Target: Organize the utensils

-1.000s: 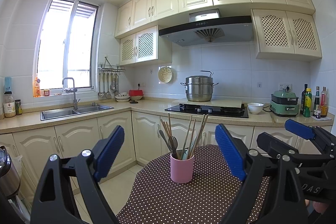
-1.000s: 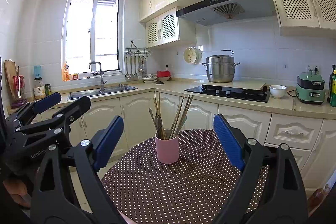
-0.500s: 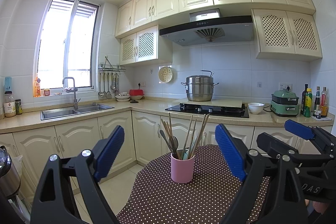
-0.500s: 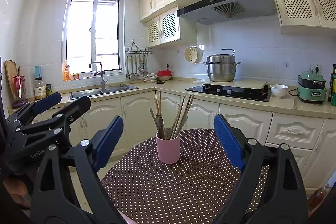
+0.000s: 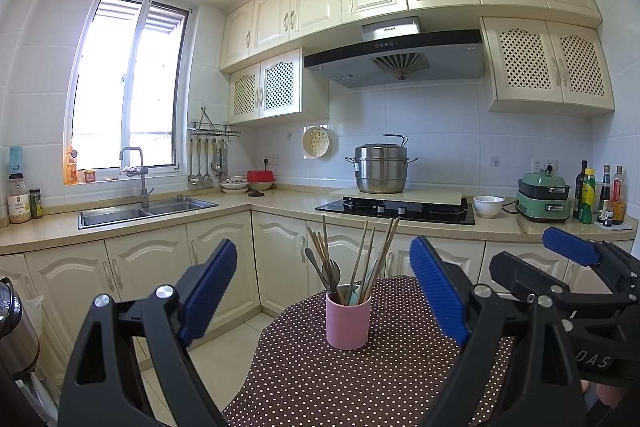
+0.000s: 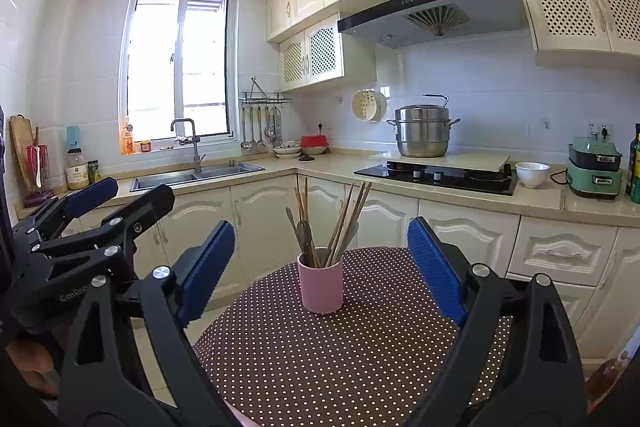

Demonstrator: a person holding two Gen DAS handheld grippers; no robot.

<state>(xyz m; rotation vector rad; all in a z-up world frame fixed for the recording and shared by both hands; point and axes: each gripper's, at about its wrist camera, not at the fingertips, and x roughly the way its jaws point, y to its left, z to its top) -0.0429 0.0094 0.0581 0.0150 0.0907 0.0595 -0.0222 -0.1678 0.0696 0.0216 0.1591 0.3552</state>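
A pink cup (image 5: 347, 319) stands upright on a round table with a brown polka-dot cloth (image 5: 360, 379). It holds several wooden chopsticks (image 5: 362, 259) and a dark spoon (image 5: 331, 273). The cup also shows in the right wrist view (image 6: 321, 285), with the chopsticks (image 6: 346, 217) leaning out of it. My left gripper (image 5: 323, 295) is open and empty, short of the cup. My right gripper (image 6: 320, 269) is open and empty, also short of the cup. Each gripper shows at the edge of the other's view.
Cream kitchen cabinets (image 5: 224, 259) and a counter run behind the table. On the counter are a sink (image 5: 144, 211), a black hob (image 5: 400, 211) with a steel pot (image 5: 380, 169), a white bowl (image 5: 488, 206) and a green appliance (image 5: 543, 198). Tiled floor lies left of the table.
Both views have shifted very slightly; the cup sits a touch further right in each. The grippers stay open and the cup has not moved on the table.
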